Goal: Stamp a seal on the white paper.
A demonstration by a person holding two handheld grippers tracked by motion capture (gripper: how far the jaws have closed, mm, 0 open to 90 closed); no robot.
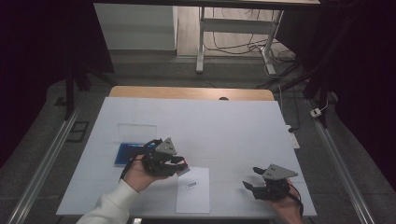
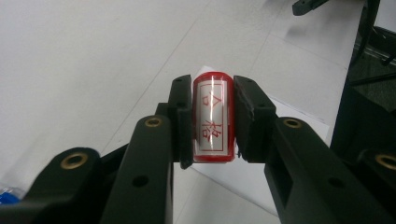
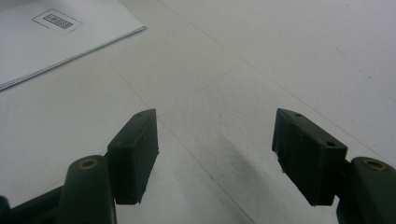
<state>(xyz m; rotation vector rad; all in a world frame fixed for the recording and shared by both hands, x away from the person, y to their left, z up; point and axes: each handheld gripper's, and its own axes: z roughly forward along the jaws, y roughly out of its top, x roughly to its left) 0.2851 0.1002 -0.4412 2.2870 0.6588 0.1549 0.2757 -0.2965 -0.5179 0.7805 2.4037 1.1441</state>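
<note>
A red cylindrical stamp (image 2: 213, 116) with a white label bearing red characters sits clamped between the black jaws of my left gripper (image 2: 213, 88). In the high view that left gripper (image 1: 182, 167) hovers at the upper left corner of a white sheet of paper (image 1: 194, 193), and the stamp (image 1: 184, 164) shows as a small red tip. The sheet carries a small printed box (image 3: 57, 21). My right gripper (image 1: 251, 178) rests near the table's front right, and in its own view the right gripper (image 3: 215, 140) stands open over bare tabletop, the paper (image 3: 56, 42) off to its upper left.
A blue flat pad (image 1: 126, 153) lies just left of the left hand, with a clear flat lid (image 1: 136, 129) behind it. The white table cover (image 1: 210, 126) stretches back to a wooden edge (image 1: 187, 92). Desk legs and cables stand on the floor beyond.
</note>
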